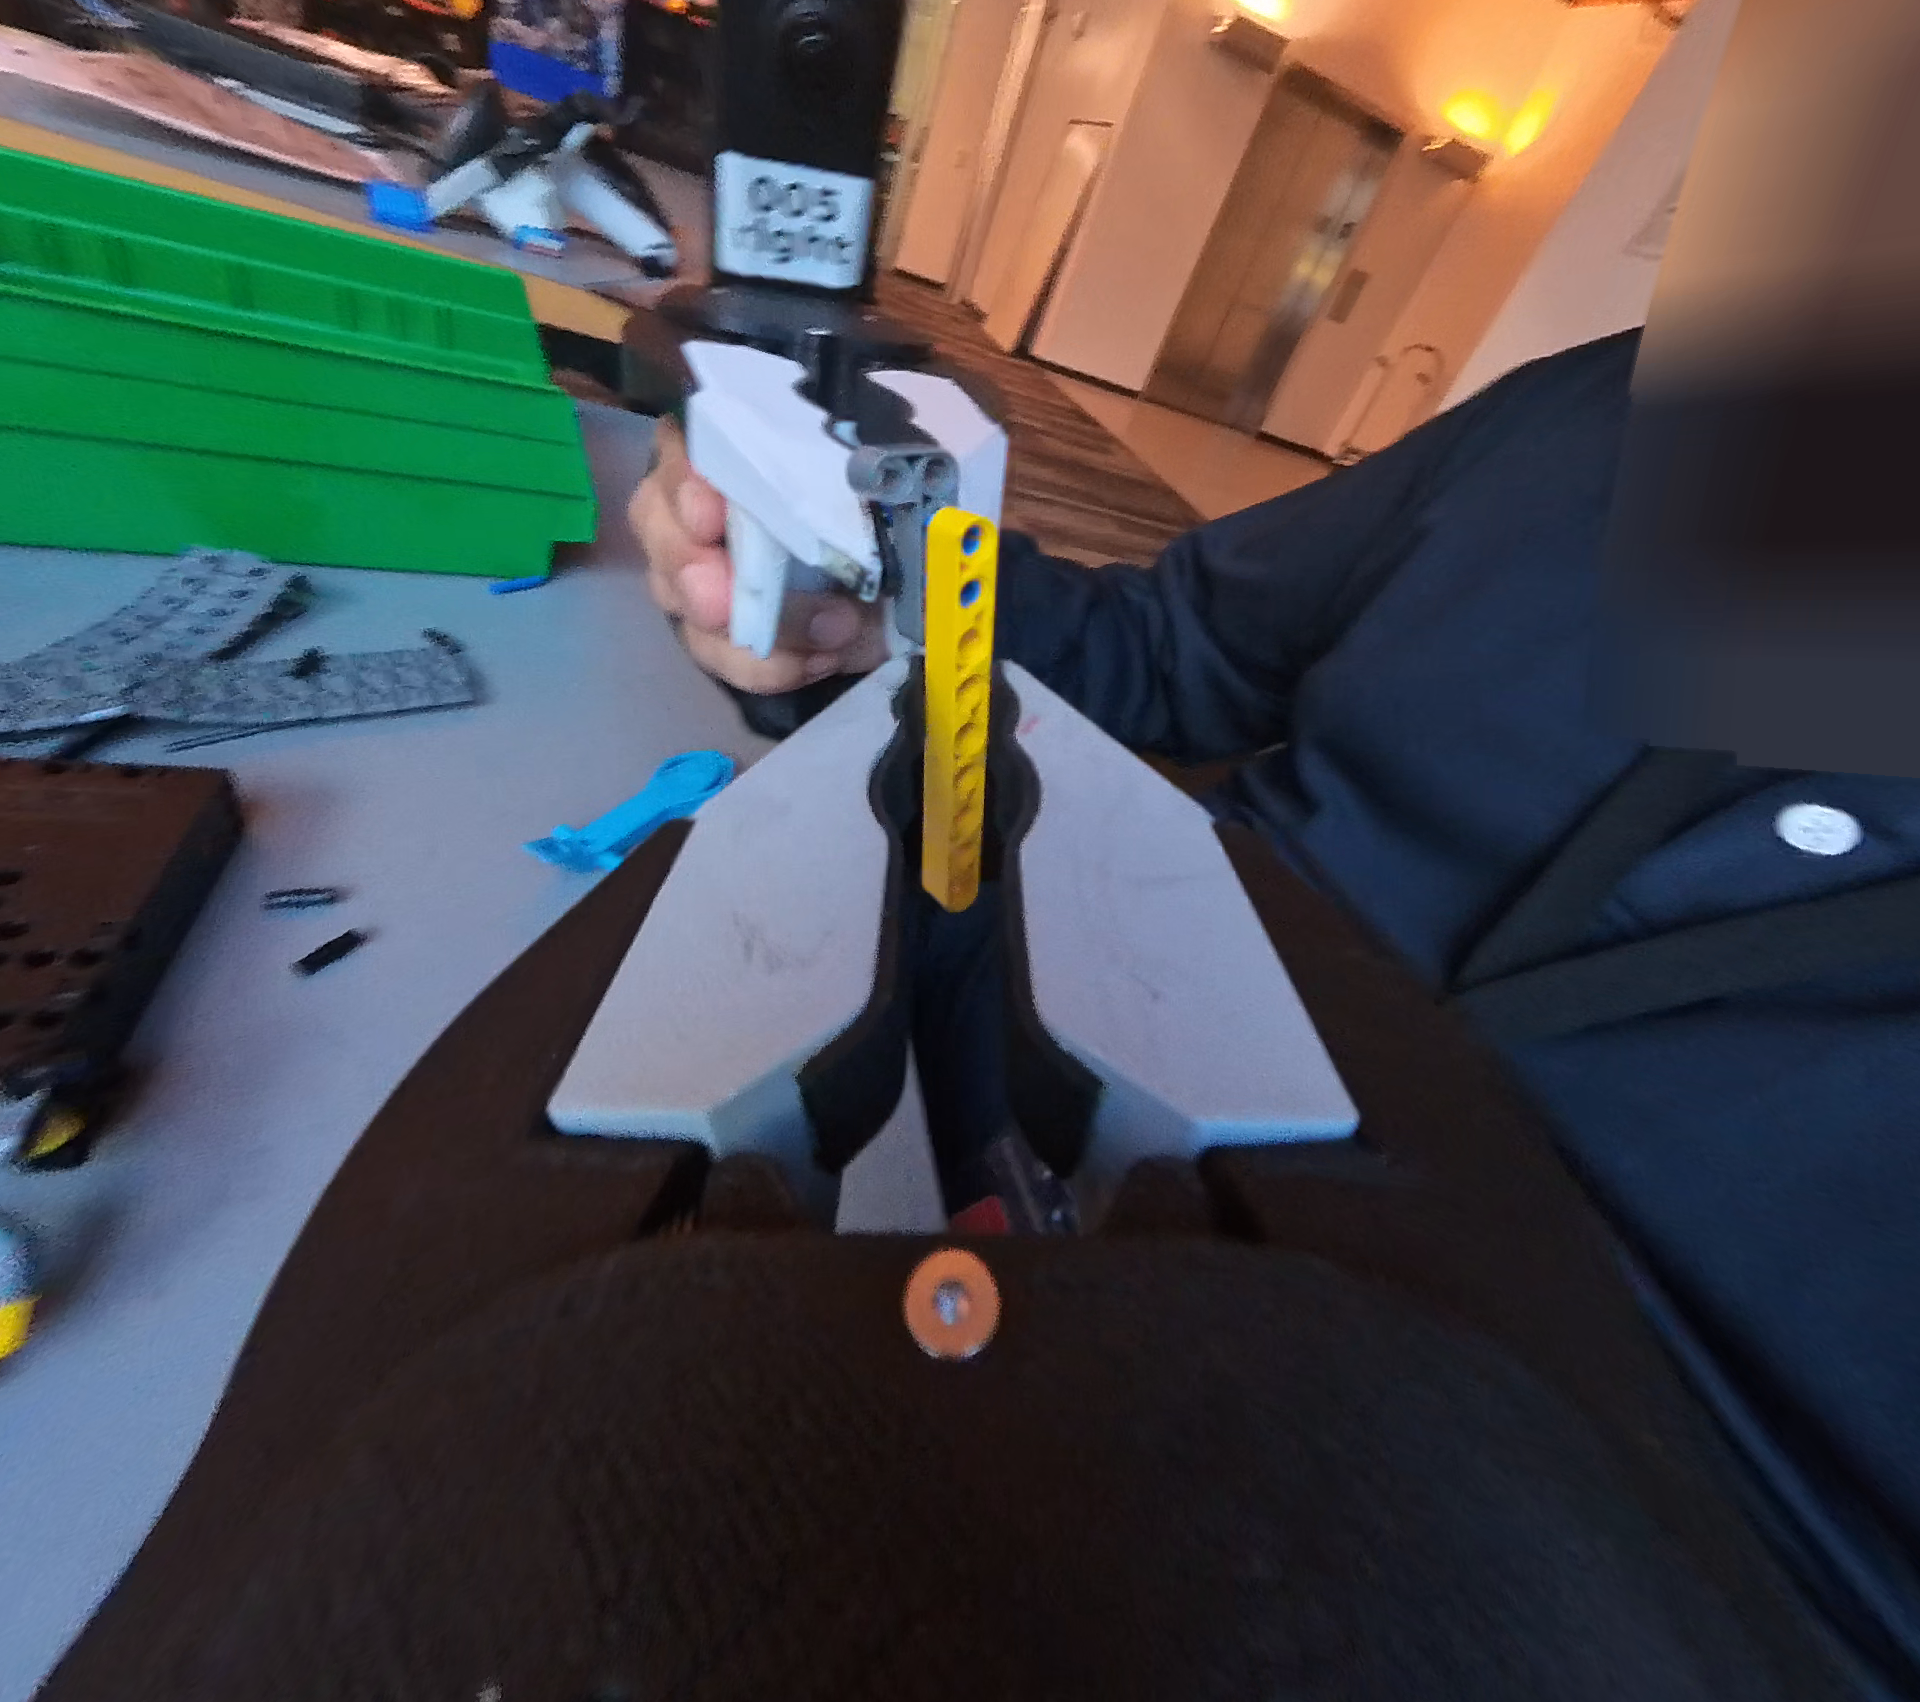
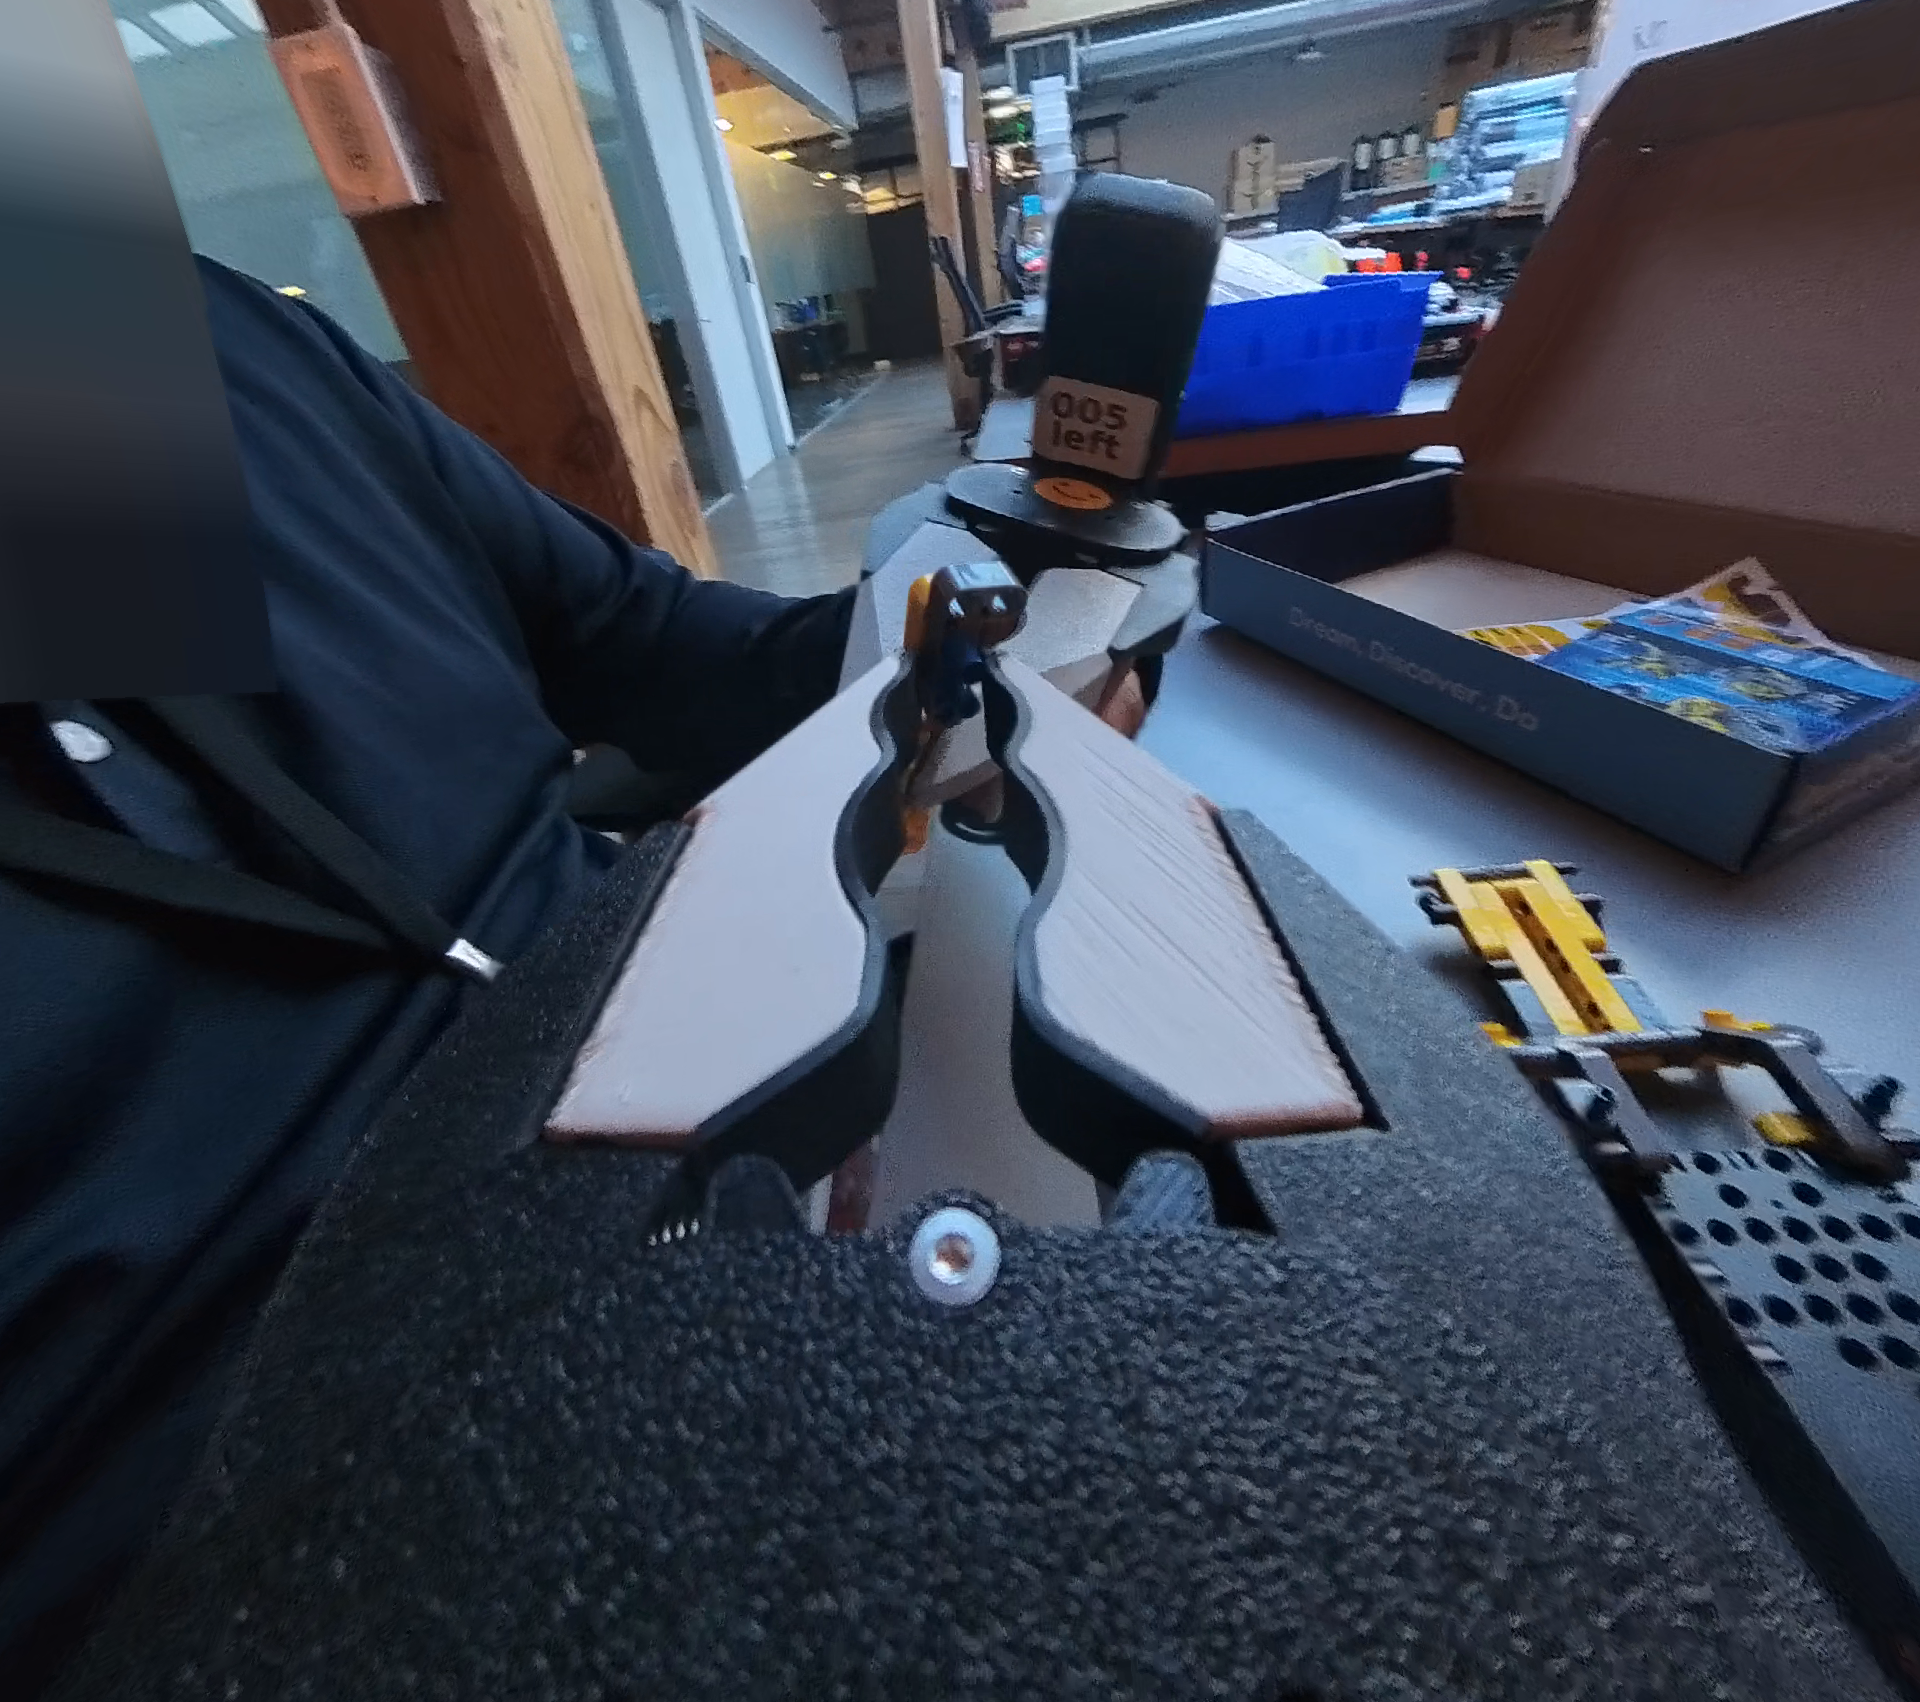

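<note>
- A grey bench [image 1: 436, 779] lies below both grippers, which are held up above it facing each other, tip to tip.
- An open cardboard box [image 2: 1621, 717] sits on the bench well to the right of the right gripper's jaws, with a printed booklet [image 2: 1704, 665] lying inside it.
- Stacked green trays [image 1: 270, 364] stand far to the left of the left gripper's jaws.
- A yellow and black brick assembly [image 2: 1558, 956] rests on the bench to the right of the right jaws, apart from them.
- The left gripper [image 1: 951, 717] has its jaws closed down to a thin slot, gripping a long yellow beam with a row of holes [image 1: 958, 696]. The beam stands upright between the jaws and rises past their tips.
- The right gripper [image 2: 945, 696] has its jaws nearly closed at the tips, pinching a small grey connector piece [image 2: 977, 603] with a dark blue part beneath it.
- The grey piece sits against the top end of the yellow beam, right where the two sets of jaws meet.
- A blue plastic tool [image 1: 634, 811] lies on the bench just left of the left jaws.
</note>
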A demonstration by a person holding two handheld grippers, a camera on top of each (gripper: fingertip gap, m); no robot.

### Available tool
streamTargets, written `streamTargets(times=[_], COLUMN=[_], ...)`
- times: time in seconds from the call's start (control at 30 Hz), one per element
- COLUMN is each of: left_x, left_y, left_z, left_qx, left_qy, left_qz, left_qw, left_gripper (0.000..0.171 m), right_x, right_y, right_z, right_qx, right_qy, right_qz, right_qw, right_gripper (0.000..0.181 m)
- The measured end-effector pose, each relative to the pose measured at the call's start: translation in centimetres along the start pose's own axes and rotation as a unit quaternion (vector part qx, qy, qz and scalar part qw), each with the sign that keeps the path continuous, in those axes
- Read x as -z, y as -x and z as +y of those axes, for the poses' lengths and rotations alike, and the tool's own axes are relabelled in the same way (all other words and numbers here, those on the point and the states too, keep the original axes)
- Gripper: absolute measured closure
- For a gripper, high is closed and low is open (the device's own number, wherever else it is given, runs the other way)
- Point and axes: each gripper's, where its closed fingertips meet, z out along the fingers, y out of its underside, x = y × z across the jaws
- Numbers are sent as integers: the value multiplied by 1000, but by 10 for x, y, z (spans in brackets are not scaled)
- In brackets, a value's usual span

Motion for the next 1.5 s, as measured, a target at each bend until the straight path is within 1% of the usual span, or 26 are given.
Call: streamTargets(times=[0.07,0.13,0.2,0.3,0.4,0.43,0.53,0.63,0.8,0.93,1.0,1.1,1.27,1.33,1.4,1.43,1.5], left_x=[5,6,4,5,7,9,15,11,10,6,6,4,6,6,11,15,23], left_y=[15,21,26,31,31,35,50,49,49,44,45,43,42,43,50,55,66], left_z=[1,3,10,16,19,20,30,32,36,43,47,45,46,46,43,43,47], left_qx=[-16,-45,-79,-123,-103,-92,-78,-61,-54,-70,-85,-97,-99,-99,-125,-151,-196], left_qy=[8,27,66,100,115,115,141,135,140,163,178,177,184,183,187,203,254], left_qz=[-51,-84,-122,-162,-153,-161,-195,-183,-174,-158,-164,-162,-161,-162,-195,-223,-281], left_qw=[999,995,987,974,976,976,968,972,973,971,966,966,965,965,955,941,904], left_gripper=[163,161,160,166,166,166,166,166,166,166,166,166,166,166,166,166,166], right_x=[2,2,1,0,4,7,19,21,15,14,13,12,8,8,8,8,10], right_y=[-10,-15,-17,-15,-13,-17,-32,-37,-32,-28,-26,-25,-23,-23,-29,-35,-47], right_z=[4,5,8,14,21,26,43,51,55,53,57,63,63,63,64,67,78], right_qx=[-5,-5,-7,-12,22,38,92,125,93,79,84,99,91,101,106,107,145], right_qy=[21,28,37,55,99,125,208,245,243,229,240,251,241,238,243,252,296], right_qz=[29,47,55,48,52,68,126,153,134,117,110,108,102,103,124,140,181], right_qw=[999,998,998,997,993,989,966,949,956,963,961,957,961,960,956,951,927], right_gripper=[177,177,177,178,177,178,181,181,172,174,176,179,179,179,181,181,181])
